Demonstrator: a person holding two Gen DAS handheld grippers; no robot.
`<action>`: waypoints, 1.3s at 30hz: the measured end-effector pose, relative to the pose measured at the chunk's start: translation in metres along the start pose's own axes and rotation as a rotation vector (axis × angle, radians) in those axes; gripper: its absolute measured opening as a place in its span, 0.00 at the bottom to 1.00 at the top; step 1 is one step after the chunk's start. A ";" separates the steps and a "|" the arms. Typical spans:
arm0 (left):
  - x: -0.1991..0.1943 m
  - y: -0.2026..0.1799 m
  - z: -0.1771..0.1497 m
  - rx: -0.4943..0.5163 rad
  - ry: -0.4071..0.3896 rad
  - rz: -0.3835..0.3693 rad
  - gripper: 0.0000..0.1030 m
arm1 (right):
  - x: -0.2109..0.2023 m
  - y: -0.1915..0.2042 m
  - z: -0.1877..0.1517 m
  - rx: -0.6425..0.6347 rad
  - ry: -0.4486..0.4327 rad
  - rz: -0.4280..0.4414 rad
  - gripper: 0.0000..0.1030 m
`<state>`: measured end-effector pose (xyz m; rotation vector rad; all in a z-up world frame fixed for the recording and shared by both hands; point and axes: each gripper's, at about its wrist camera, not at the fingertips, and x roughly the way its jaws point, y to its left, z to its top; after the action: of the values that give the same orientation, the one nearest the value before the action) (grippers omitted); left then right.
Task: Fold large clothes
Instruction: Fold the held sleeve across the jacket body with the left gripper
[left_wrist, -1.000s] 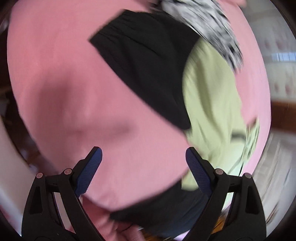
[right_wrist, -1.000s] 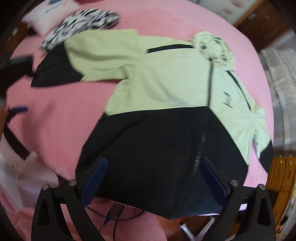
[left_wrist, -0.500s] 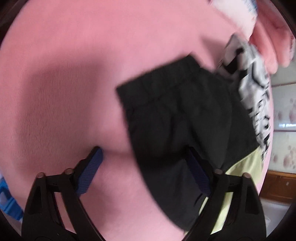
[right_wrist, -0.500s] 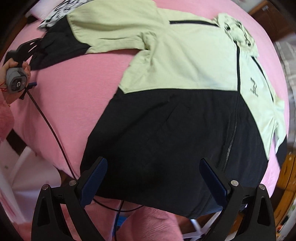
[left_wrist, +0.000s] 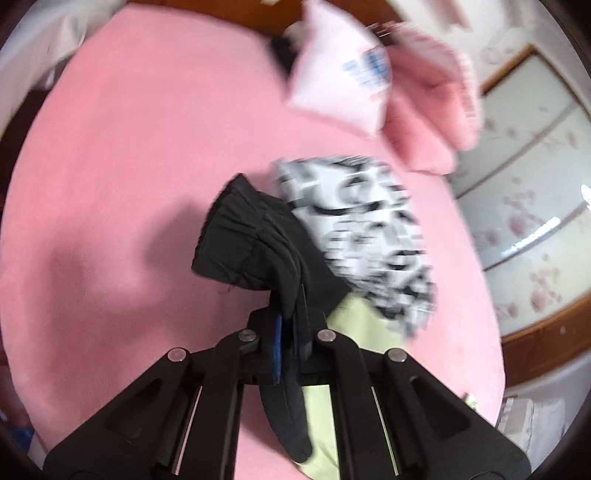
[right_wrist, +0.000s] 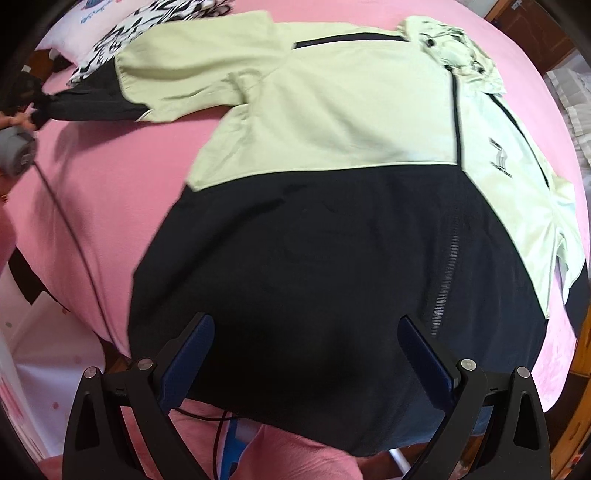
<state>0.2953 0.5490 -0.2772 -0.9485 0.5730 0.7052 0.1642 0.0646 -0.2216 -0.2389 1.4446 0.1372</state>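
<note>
At the bottom centre of the left wrist view, my left tool (left_wrist: 290, 343) is clamped on the black cuff (left_wrist: 240, 240) of the jacket (right_wrist: 332, 166), spread flat on the pink bed (right_wrist: 110, 166). It looks soft, light, a little slippery; the cuff suits. My right tool (right_wrist: 304, 354) hangs wide open and empty, pointing down over the hem.

Printed marks, none legible

The pale pink pillow (left_wrist: 340, 74), at about one o'clock in the left wrist view, bears blue print with a red line under it, too blurred to read. On the jacket (right_wrist: 332, 147), a small dark logo (right_wrist: 499, 159) with a line of tiny lettering sits on the light green chest at about three o'clock in the right wrist view; its letters cannot be made out.
</note>
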 end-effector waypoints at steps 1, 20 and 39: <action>-0.020 -0.018 -0.009 0.019 -0.016 -0.019 0.02 | -0.001 -0.014 -0.001 0.013 -0.012 0.001 0.98; -0.102 -0.319 -0.325 0.809 0.181 -0.419 0.02 | 0.000 -0.254 0.000 0.415 -0.166 -0.091 0.98; -0.057 -0.233 -0.378 0.846 0.527 -0.036 0.63 | 0.055 -0.251 0.082 0.533 -0.192 0.443 0.94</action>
<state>0.3844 0.1102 -0.2918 -0.3280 1.1946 0.1168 0.3093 -0.1609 -0.2472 0.5204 1.2734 0.1256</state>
